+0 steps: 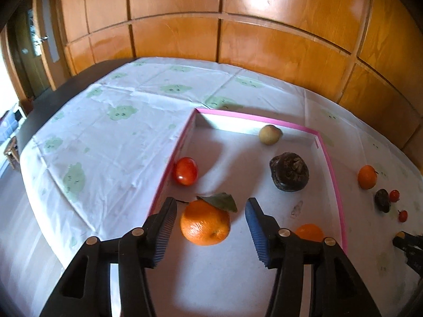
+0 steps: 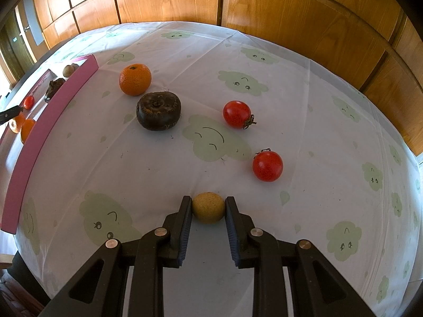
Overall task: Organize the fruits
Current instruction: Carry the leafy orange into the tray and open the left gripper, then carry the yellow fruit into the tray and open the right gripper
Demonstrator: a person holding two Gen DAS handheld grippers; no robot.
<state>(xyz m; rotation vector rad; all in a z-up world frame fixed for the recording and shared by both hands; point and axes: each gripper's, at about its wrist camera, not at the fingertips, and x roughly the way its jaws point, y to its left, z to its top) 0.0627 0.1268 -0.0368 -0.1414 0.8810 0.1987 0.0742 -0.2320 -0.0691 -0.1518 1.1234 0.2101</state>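
Wooden wall panels stood behind a table with a white cloth that had green clouds on it. Low in the middle of the left wrist view, the left gripper had its jaws apart around a big orange with a leaf. The pads did not touch the orange, so it just sat on the floor of the pink-edged box. That box also held a red tomato at the left wall, a dark brown fruit right of center, a pale round fruit near the far wall, and a small orange partly hidden behind the right finger.

Low in the middle of the right wrist view, the right gripper squeezed a small tan ball-shaped fruit from both sides. Above it on the cloth lay 2 red tomatoes, another dark fruit and another orange. The box ran along the left edge of that view.
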